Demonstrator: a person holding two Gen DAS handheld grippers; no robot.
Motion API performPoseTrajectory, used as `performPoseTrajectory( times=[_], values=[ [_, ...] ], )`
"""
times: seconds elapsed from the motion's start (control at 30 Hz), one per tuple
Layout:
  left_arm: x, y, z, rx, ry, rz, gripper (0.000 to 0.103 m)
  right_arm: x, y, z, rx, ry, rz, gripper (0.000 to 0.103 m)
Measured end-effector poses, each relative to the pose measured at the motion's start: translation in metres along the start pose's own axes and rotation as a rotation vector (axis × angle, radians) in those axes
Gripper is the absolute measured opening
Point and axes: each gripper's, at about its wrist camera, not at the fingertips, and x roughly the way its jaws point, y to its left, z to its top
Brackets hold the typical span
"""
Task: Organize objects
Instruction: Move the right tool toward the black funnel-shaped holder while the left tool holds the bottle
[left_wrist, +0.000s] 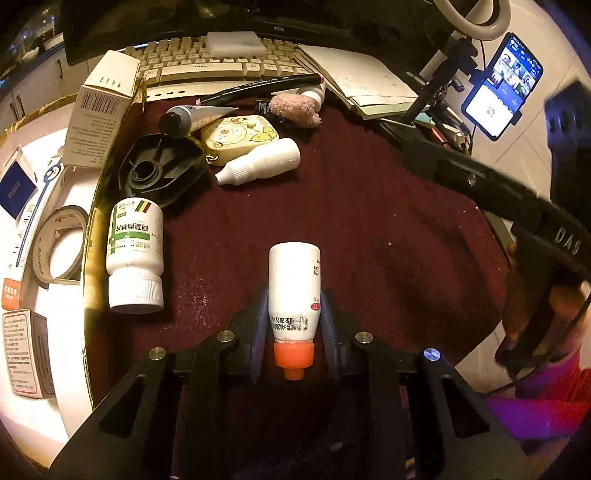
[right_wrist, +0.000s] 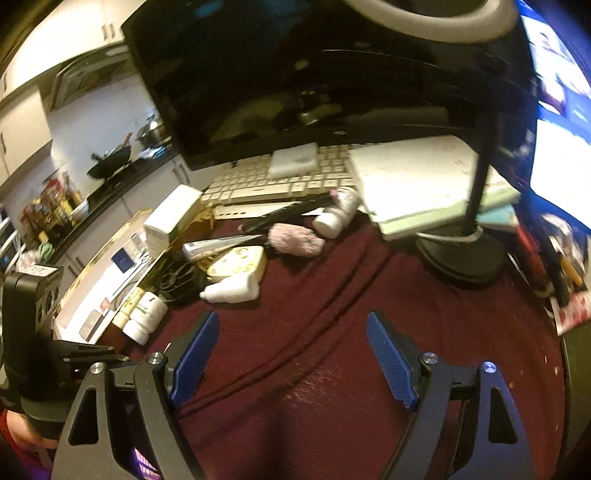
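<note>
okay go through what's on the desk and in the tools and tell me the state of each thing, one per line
Left tool: shut on the orange-capped bottle.
Orange-capped bottle: capped, gripped, cap toward the camera.
Right tool: open, nothing between its pads.
Green-label pill bottle: lying on its side, capped.
White dropper bottle: lying down, capped.
Grey tube: lying down, capped.
Monitor: screen dark.
Phone: screen lit.

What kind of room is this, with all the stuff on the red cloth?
Probably a computer desk at home: a keyboard sits below a dark monitor, with notebooks beside it. A kitchen counter with a wok shows behind.
</note>
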Motion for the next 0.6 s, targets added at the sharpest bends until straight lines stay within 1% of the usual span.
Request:
performPoseTrajectory(
  times=[0.1,0.17,0.2,0.3,0.37,0.4,0.43,0.5,0.6],
  values=[
    [-0.001,0.003,-0.001,-0.007,-0.010,-0.020,0.026,0.008,0.011,0.014,-0.045,0.047,0.057,0.082],
    [-0.001,0.004,-0.002,-0.014,-0.016,-0.031,0.026,0.015,0.018,0.025,-0.084,0.067,0.074,0.082],
    [-0.002,0.005,-0.002,-0.013,-0.017,-0.032,0.027,0.018,0.021,0.029,-0.104,0.068,0.073,0.082],
    [-0.002,0.003,-0.003,0.001,-0.026,-0.027,0.026,0.033,0.030,0.040,-0.169,0.064,0.035,0.081],
    [-0.002,0.002,-0.004,0.006,-0.030,-0.027,0.026,0.045,0.033,0.046,-0.164,0.092,0.049,0.069],
    [-0.002,0.003,-0.004,0.004,-0.031,-0.030,0.026,0.053,0.034,0.049,-0.143,0.115,0.069,0.066],
    [-0.003,0.004,-0.004,0.000,-0.033,-0.034,0.026,0.061,0.035,0.051,-0.121,0.135,0.093,0.060],
    [-0.003,0.004,-0.005,-0.002,-0.036,-0.038,0.026,0.073,0.039,0.054,-0.092,0.163,0.117,0.057],
    [-0.003,0.003,-0.006,0.001,-0.037,-0.048,0.026,0.087,0.048,0.052,-0.105,0.192,0.116,0.057]
  ],
)
